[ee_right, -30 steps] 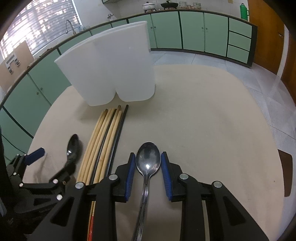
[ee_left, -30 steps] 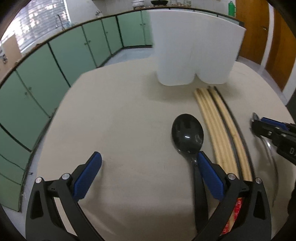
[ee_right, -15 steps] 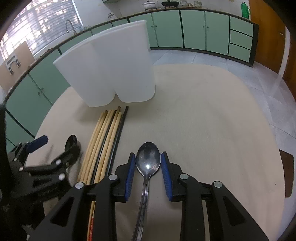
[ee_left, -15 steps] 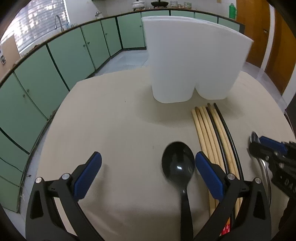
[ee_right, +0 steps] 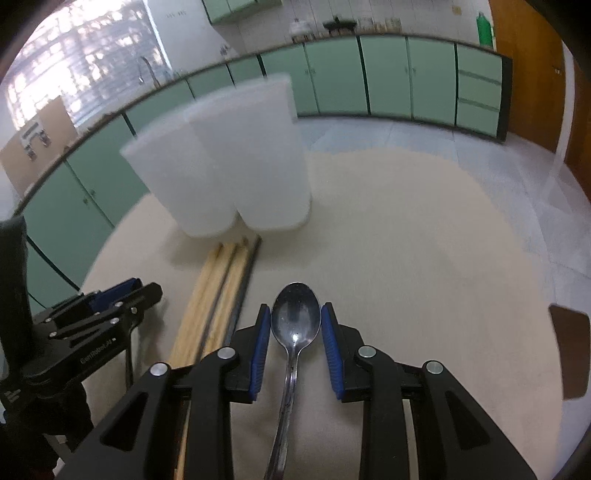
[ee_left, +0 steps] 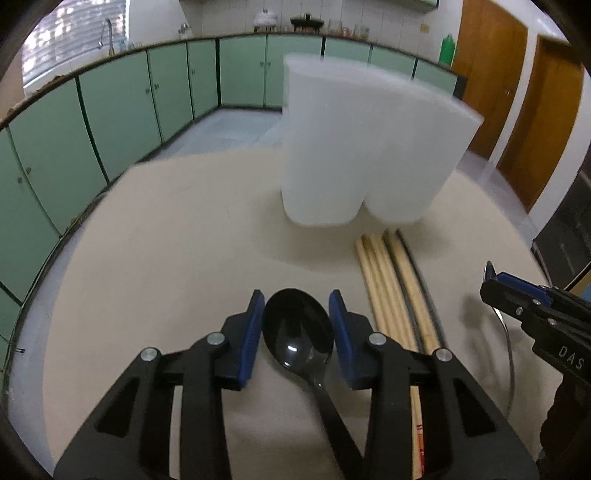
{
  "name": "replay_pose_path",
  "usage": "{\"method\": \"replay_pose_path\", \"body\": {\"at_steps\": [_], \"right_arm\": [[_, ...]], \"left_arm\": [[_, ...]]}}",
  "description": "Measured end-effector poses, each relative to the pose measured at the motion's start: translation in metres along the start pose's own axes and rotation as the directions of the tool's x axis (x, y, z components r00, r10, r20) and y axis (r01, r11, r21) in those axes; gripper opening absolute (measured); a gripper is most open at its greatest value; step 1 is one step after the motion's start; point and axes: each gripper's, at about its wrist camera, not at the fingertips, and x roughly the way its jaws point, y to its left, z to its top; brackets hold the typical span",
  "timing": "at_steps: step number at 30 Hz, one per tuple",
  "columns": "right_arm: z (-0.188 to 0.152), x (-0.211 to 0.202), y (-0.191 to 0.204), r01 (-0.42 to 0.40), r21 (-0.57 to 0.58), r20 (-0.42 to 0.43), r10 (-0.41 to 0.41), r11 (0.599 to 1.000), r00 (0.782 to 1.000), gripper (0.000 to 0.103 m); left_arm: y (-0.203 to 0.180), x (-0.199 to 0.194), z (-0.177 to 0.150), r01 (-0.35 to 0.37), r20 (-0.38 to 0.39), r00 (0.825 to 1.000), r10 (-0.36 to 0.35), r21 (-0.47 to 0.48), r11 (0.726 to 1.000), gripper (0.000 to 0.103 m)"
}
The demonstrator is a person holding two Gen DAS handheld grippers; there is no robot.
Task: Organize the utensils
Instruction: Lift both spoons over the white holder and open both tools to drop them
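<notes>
My left gripper (ee_left: 296,325) grasps the glossy black plastic spoon (ee_left: 298,332); my right gripper (ee_right: 295,343) grasps the shiny metal spoon (ee_right: 295,321).

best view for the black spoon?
Left wrist view: the black spoon fills the centre, bowl framed by the left gripper, handle running toward the camera. In the right wrist view that gripper's body hides the bowl; at most a dark strip shows.

A home kitchen: green cabinets (ee_right: 388,77) line the walls around the beige table (ee_right: 406,229), with a sink tap (ee_left: 107,29) beneath the window and pots (ee_left: 306,21) on the counter behind it.
</notes>
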Motion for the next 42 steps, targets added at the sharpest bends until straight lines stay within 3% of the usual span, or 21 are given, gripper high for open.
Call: {"method": "replay_pose_path", "body": {"at_steps": [5,12,20,24,30,34,37,42], "right_arm": [[0.018,-0.034,0.0,-0.046,-0.012,0.119,0.047,0.999,0.992,0.028],[0.064,-0.076,-0.002,-0.098,-0.01,0.266,0.098,0.995,0.959,0.028],[0.141,-0.085,0.001,-0.107,0.002,0.395,0.097,0.994,0.914,0.028],[0.171,-0.067,0.004,-0.057,0.006,0.409,0.05,0.998,0.911,0.028],[0.185,-0.027,0.006,0.036,0.01,0.367,-0.037,0.999,0.93,0.028],[0.174,-0.007,0.004,0.011,0.025,0.315,-0.018,1.0,0.949,0.028],[0.167,0.0,0.003,-0.003,0.014,0.283,-0.001,1.0,0.959,0.029],[0.154,-0.01,0.002,0.014,0.005,0.266,-0.014,1.0,0.964,0.04]], "left_arm": [[-0.007,-0.041,0.012,0.009,0.177,0.984,-0.011,0.013,1.0,0.035],[-0.016,-0.08,0.056,0.013,0.398,0.917,-0.025,0.032,0.999,0.035],[-0.044,-0.073,0.136,-0.083,0.53,0.846,0.062,0.016,0.996,0.035],[-0.059,-0.057,0.164,-0.159,0.551,0.826,0.117,0.028,0.987,0.035],[-0.061,-0.022,0.185,-0.174,0.534,0.833,0.145,0.003,0.985,0.035],[-0.063,-0.005,0.184,-0.171,0.501,0.855,0.135,0.028,0.985,0.036],[-0.057,-0.004,0.174,-0.156,0.492,0.863,0.119,0.034,0.987,0.048],[-0.047,-0.02,0.154,-0.139,0.482,0.871,0.1,0.045,0.989,0.048]]}}
